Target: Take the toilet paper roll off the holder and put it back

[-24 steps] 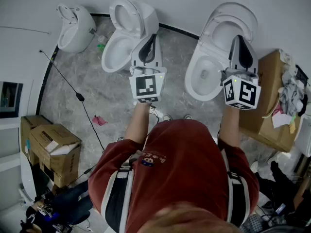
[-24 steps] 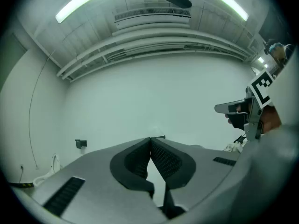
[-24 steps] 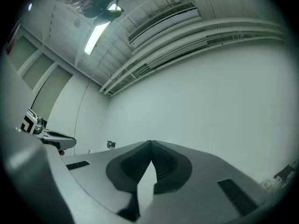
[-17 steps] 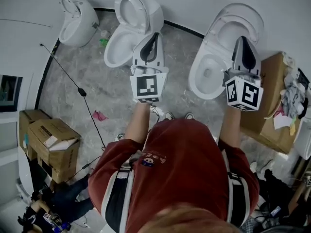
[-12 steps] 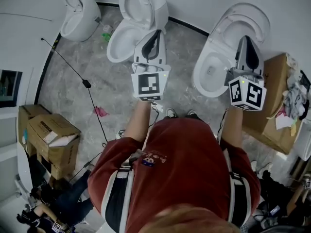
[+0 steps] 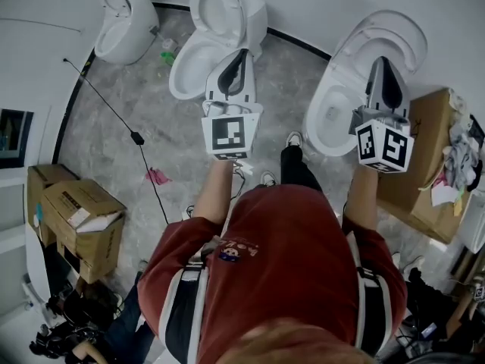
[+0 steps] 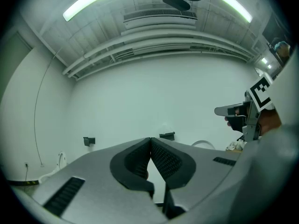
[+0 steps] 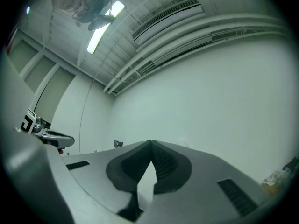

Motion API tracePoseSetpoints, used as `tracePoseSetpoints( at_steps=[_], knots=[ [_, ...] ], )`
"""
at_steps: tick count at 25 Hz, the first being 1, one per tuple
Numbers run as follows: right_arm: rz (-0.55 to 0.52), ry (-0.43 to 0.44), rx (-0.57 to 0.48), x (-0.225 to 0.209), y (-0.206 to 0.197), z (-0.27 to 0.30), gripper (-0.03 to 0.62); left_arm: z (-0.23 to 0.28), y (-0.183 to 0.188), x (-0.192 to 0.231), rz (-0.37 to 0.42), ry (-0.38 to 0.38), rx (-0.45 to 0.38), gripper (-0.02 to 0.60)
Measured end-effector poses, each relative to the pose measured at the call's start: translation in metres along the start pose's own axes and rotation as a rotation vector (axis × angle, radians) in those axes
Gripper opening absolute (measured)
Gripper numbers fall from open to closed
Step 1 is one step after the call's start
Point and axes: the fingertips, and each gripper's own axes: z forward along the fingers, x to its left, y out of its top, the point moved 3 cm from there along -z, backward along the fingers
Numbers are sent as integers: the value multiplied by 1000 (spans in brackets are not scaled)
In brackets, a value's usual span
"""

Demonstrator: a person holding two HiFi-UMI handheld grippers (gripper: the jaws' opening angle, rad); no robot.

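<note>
Fingertips (image 7: 136,160) of the left gripper (image 6: 240,54) and of the right gripper (image 6: 381,61) are clenched tip to tip, gripping nothing.
Both grey grippers point toward a plain white wall (image 7: 140,92). At twelve o'clock from the left tips hangs a small black bracket (image 7: 167,136), with a faint pale shape (image 7: 164,125) above it, too dim to call the toilet paper roll; a second black bracket (image 7: 88,140) sits at nine o'clock.

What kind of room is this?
Probably a test or storage room, not a real bathroom: three toilets stand side by side, lids up, with cardboard boxes and a loose cable on the floor.
</note>
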Motion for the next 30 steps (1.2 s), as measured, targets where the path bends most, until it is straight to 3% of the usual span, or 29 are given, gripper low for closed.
tracePoseSetpoints(
  at_steps=[11, 23, 30],
  knots=[
    [26, -5, 17, -31, -35, 90, 8, 99, -7, 7, 15, -12, 0, 18],
    [62, -39, 46, -127, -78, 199, 8, 252, -22, -25, 43, -39, 25, 18],
    [69, -69, 54, -184, -100, 260, 8, 342, -35, -43, -1, -72, 50, 18]
  ],
)
